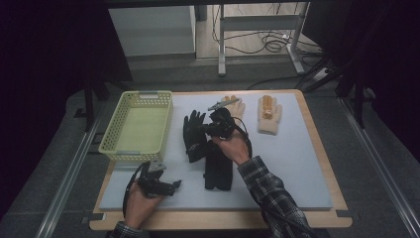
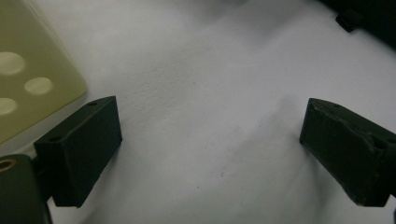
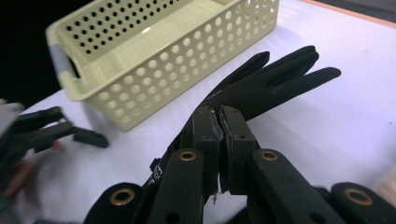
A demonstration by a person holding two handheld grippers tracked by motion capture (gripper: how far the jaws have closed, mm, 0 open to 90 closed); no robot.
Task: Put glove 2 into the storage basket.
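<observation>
A black glove (image 3: 275, 84), near the empty yellow basket (image 1: 137, 124), is pinched by the right gripper (image 3: 218, 122); the left gripper (image 2: 210, 149) is held agape over the table (image 2: 210, 70). Nothing has been binned yet.

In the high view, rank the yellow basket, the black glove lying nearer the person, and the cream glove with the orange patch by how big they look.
1. yellow basket, clearly largest.
2. black glove lying nearer the person and cream glove with the orange patch: they look about alike; the cream one lies farther from the camera, so no ranking.
</observation>
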